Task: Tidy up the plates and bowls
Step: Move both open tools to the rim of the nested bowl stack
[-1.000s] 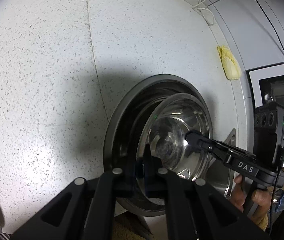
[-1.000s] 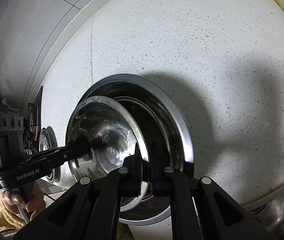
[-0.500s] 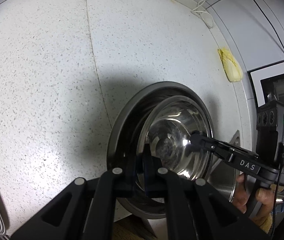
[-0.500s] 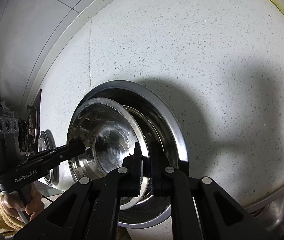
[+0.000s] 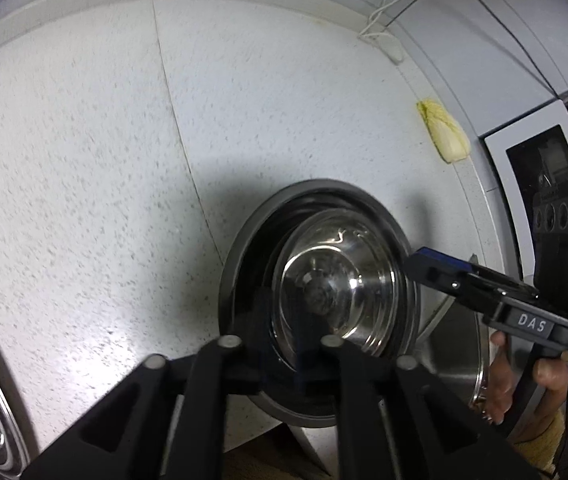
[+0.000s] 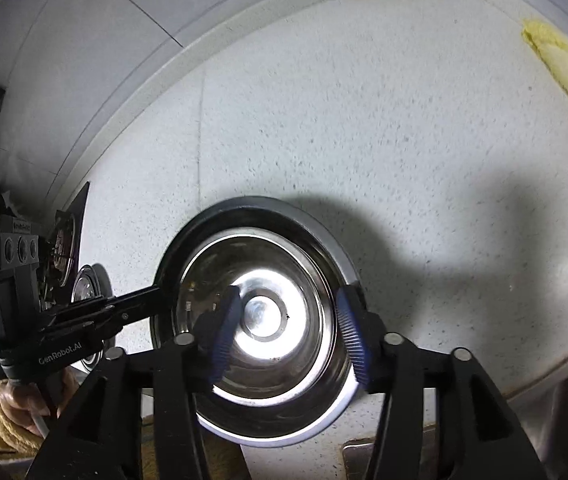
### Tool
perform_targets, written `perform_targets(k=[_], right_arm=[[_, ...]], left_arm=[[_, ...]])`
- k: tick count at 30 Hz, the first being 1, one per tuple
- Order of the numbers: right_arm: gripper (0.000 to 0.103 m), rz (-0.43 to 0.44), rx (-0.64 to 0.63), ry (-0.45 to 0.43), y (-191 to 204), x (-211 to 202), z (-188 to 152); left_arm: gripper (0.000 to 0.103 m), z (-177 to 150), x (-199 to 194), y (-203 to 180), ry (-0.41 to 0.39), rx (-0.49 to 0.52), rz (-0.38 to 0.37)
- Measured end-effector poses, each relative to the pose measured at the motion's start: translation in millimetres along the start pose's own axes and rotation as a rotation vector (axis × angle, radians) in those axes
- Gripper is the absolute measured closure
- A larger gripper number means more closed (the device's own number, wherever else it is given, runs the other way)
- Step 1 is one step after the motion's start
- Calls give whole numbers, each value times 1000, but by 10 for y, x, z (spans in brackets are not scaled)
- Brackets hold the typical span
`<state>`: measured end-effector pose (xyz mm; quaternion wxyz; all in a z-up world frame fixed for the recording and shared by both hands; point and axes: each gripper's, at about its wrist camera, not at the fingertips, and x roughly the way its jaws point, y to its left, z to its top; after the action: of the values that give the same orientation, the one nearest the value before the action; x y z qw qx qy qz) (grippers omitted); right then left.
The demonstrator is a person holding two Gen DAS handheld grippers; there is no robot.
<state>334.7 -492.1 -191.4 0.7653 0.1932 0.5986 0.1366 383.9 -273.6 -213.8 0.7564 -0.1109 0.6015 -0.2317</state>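
A small shiny steel bowl (image 5: 336, 280) (image 6: 260, 312) sits nested inside a larger steel bowl (image 5: 244, 248) (image 6: 312, 220) on the speckled white counter. My left gripper (image 5: 290, 364) hovers over the bowls' near-left rim; its jaws are opening, and the inner rim shows in the gap with no pad pressing on it. My right gripper (image 6: 288, 336) hangs above the inner bowl, its jaws also opening, and its blue pads (image 6: 224, 332) grip nothing. Each gripper also shows in the other's view: the right gripper (image 5: 428, 264) and the left gripper (image 6: 152, 300).
A yellow leafy lump (image 5: 444, 132) (image 6: 564, 64) lies near the back wall. A white appliance (image 5: 532, 160) stands at the right. Another steel dish (image 6: 86, 288) sits beside a stove (image 6: 64, 248). A metal basin (image 5: 456, 340) lies right of the bowls. Hands (image 5: 524, 376) (image 6: 16, 404) hold the handles.
Both grippers let go of the inner bowl's rim and rose. The inner bowl, tilted before, now lies flat inside the larger one.
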Motion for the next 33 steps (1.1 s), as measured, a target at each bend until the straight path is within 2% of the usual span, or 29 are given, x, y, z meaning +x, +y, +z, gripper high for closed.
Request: perform_targets(k=[1, 3, 6, 9, 10, 13, 22, 26, 28, 29, 31, 33], right_arm=[[49, -9, -11, -10, 9, -35, -3], [46, -20, -30, -29, 15, -125, -14], [30, -23, -35, -56, 0, -229, -41], [28, -54, -47, -40, -84, -250, -61], [28, -73, -53, -32, -92, -236, -77], [28, -133, -83, 9, -109, -133, -126], [30, -170, -93, 57, -228, 85, -128], [40, -168, -91, 73, -243, 168, -106], [51, -170, -92, 83, -255, 206, -103], [54, -167, -90, 91, -265, 235, -103], [59, -150, -86, 97, -274, 264, -103], [63, -132, -88, 108, -274, 304, -101]], left_arm=[[60, -7, -66, 9, -16, 4, 1], [45, -6, -161, 56, -42, -7, -3], [40, 24, -271, 167, -50, -31, -19], [40, 23, -243, 285, -22, -52, -11], [40, 20, -199, 311, 19, -50, -20], [40, -16, -63, 438, 69, -99, -20], [40, -66, 88, 619, 102, -167, 8], [42, -82, 178, 585, 119, -175, 1], [44, -91, 229, 547, 127, -177, -6], [47, -98, 250, 544, 131, -176, -8], [60, -104, 286, 548, 140, -179, -14], [64, -102, 337, 537, 149, -183, -21]])
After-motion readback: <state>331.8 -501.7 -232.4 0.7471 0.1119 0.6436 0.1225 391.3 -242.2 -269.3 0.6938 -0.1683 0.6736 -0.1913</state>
